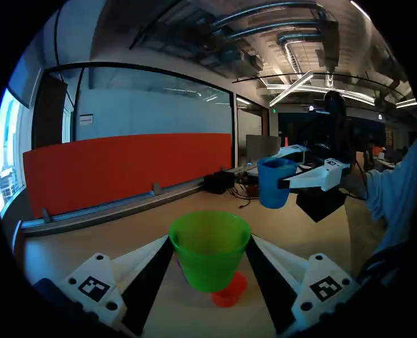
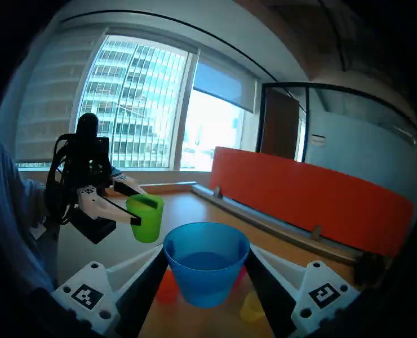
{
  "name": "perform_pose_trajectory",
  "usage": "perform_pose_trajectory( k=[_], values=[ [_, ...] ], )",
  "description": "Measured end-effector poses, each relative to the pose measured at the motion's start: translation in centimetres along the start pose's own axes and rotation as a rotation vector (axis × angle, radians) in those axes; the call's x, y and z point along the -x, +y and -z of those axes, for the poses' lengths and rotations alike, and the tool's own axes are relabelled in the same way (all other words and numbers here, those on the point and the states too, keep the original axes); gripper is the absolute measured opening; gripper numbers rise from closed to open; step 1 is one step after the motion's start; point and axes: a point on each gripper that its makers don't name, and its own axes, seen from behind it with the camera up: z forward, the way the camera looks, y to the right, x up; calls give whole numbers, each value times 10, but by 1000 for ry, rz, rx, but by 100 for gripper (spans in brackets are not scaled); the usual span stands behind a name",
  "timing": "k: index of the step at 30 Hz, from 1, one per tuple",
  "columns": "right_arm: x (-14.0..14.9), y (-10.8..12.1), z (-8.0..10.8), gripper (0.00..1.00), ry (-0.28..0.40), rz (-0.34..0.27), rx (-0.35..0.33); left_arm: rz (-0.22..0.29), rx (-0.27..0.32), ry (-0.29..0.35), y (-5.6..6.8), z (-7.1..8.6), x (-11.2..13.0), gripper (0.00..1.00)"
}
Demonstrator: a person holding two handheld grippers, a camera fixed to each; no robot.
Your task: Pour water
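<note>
Blue cup looked to have water in it and sat upright, clamped in the right gripper, lifted over the table. The left gripper pinched the green cup, well apart from it. Risk imo: tipping before the rims lined up would've splashed the table and the little orange cup below.
</note>
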Motion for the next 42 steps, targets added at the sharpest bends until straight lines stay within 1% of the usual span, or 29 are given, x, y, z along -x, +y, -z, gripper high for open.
perform_pose_trajectory(
  k=[8, 13, 23, 38, 42],
  values=[
    [-21, 2, -6, 91, 11, 73, -13, -4, 8, 9, 12, -2, 0, 87],
    [-31, 5, -10, 91, 15, 124, -14, -2, 24, 11, 20, -2, -2, 87],
    [-58, 9, -18, 91, 32, 275, 3, 2, 51, 19, 34, -3, -4, 87],
    [-96, 16, -34, 91, 52, 490, 20, 9, 84, 20, 50, -7, -2, 87],
    [-101, 17, -38, 91, 50, 544, 28, 13, 94, 22, 53, -8, -3, 87]
  ],
)
